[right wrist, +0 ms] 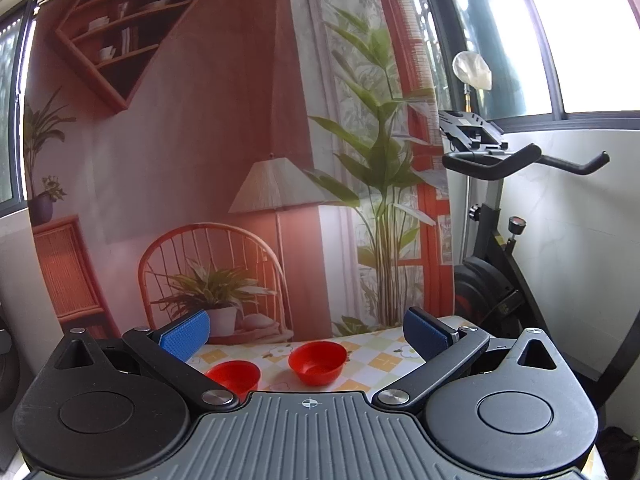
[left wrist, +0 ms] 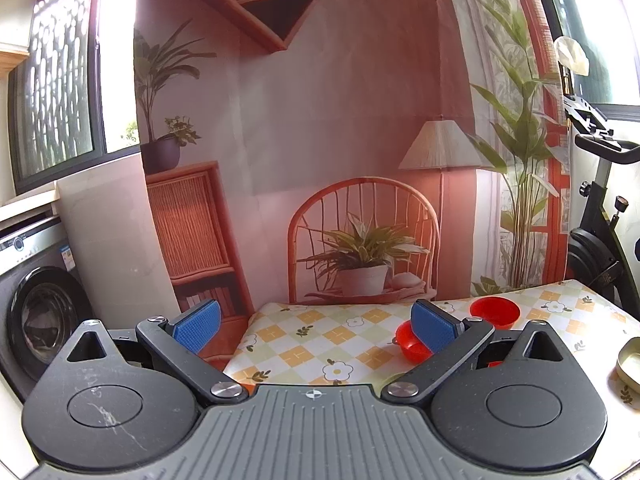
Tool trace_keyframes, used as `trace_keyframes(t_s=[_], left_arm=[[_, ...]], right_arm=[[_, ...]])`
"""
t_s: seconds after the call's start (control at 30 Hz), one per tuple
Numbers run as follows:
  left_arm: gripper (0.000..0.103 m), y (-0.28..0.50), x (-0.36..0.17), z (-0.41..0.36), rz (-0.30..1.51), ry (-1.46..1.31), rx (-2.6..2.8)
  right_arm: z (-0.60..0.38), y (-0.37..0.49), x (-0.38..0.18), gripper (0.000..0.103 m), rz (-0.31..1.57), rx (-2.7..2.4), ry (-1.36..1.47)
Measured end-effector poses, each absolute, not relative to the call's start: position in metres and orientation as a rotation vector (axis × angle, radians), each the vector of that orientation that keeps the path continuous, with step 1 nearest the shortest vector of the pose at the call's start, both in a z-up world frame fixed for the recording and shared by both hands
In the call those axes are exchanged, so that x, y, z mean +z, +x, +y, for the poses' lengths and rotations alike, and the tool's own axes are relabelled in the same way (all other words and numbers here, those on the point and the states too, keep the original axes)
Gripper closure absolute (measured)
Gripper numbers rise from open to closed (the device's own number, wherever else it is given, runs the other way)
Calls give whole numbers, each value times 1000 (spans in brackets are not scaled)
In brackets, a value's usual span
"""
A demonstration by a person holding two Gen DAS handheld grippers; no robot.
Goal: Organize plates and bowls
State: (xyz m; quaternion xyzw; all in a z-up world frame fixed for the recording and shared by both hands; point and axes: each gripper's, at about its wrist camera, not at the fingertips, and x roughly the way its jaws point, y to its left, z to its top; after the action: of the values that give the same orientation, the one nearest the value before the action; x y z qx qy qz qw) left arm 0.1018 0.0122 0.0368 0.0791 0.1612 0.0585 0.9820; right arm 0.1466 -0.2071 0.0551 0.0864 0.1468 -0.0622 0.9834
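A small red plastic bowl (right wrist: 234, 376) and a second, larger red plastic bowl (right wrist: 317, 362) sit side by side on the checked flower-print tablecloth (right wrist: 384, 360), the small one to the left and nearer. A pale metal dish (left wrist: 628, 360) lies well apart at the cloth's right edge. Behind the table hangs a printed room-scene backdrop (left wrist: 340, 120); a black exercise bike (right wrist: 496, 240) stands to its right, a front-loading washing machine (left wrist: 36, 312) to its left

Left gripper (left wrist: 316, 326): two black link arms w/ silver pivot screws, each tipped by a blue dimpled pad (left wrist: 197, 326). Ribbed grey body w/ a small crosshair mark, flanked by round black housings — the left one scuffed white. Right gripper (right wrist: 306, 334): same build, blue pads (right wrist: 185, 334), housings unscuffed.
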Motion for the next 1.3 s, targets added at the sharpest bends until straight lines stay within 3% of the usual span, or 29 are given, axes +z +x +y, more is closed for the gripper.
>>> trace_keyframes(t_s=[0.4, 0.53, 0.63, 1.13, 1.3], left_arm=[[1, 181, 34, 3, 322, 184, 125], [2, 208, 13, 8, 368, 108, 139], [11, 227, -8, 7, 414, 139, 161], [12, 313, -68, 14, 554, 133, 178], [15, 337, -81, 6, 579, 121, 115]], right_arm=[[-214, 225, 41, 0, 200, -110, 170], [-225, 249, 23, 0, 255, -80, 229], [-230, 265, 4, 0, 301, -83, 230], [-218, 339, -87, 0, 539, -87, 132], [-216, 368, -108, 13, 628, -21, 168]])
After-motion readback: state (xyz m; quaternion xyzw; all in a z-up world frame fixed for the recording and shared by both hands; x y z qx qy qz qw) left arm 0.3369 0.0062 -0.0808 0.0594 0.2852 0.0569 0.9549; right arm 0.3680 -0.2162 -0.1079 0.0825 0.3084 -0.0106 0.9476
